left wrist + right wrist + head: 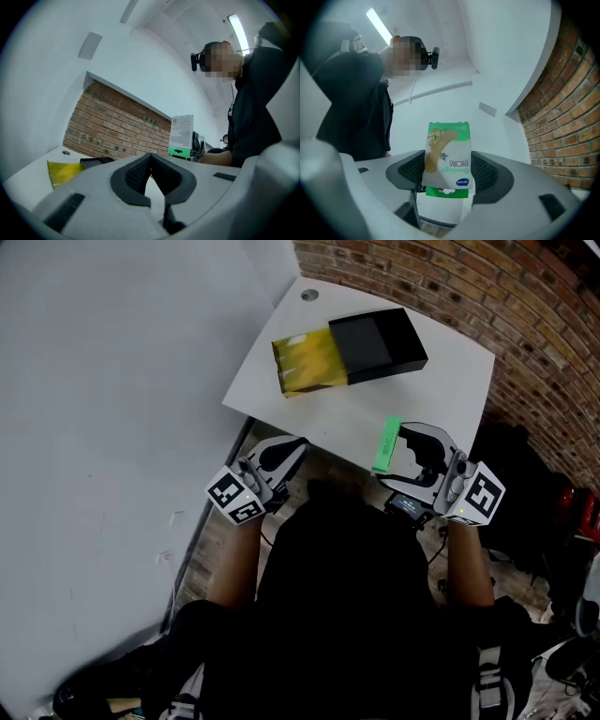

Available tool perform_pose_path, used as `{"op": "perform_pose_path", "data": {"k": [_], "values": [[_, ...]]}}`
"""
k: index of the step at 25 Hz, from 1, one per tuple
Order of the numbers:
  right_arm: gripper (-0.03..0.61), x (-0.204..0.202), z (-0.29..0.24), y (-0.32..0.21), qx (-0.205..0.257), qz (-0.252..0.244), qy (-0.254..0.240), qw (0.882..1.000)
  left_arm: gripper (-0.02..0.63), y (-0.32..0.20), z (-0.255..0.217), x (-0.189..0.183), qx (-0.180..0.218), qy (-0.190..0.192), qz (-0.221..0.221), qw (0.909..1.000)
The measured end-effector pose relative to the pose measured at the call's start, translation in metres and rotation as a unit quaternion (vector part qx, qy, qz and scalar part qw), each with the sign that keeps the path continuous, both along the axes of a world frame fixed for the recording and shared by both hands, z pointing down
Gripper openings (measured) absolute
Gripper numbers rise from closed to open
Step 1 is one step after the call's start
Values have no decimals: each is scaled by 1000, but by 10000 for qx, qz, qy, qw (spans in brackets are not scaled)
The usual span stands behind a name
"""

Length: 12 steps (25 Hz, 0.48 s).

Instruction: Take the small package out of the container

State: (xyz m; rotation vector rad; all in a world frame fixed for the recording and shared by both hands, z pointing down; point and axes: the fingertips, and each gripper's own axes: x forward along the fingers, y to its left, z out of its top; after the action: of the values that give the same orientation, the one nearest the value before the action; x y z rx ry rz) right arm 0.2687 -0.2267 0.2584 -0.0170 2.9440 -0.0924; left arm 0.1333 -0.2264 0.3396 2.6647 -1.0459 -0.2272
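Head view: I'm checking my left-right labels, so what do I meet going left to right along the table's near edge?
left gripper → slim green-and-white cardboard bandage box → right gripper, its fingers clamped on that box. The yellow crinkled packet and black rectangular container farther back overlap these, so they are left out.

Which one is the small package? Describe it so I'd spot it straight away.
Find the white table by the brick wall; at its near edge the right gripper clamps a small flat box. It is green and white with a bandage pictured on it, unlike the black container and yellow bag farther back.
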Motion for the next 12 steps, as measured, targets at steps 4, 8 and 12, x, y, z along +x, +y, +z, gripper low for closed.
{"op": "perform_pose_path", "data": {"k": [4, 8, 12], "values": [[308, 4, 10, 17, -133, -283, -91, 9995, 15, 21, 12, 10, -105, -6, -158, 9998], [308, 9, 19, 35, -262, -585, -74, 9979, 15, 41, 17, 14, -144, -3, -331, 9993], [308, 13, 26, 43, -354, -761, -68, 9964, 15, 52, 20, 16, -148, 6, -453, 9989]]}}
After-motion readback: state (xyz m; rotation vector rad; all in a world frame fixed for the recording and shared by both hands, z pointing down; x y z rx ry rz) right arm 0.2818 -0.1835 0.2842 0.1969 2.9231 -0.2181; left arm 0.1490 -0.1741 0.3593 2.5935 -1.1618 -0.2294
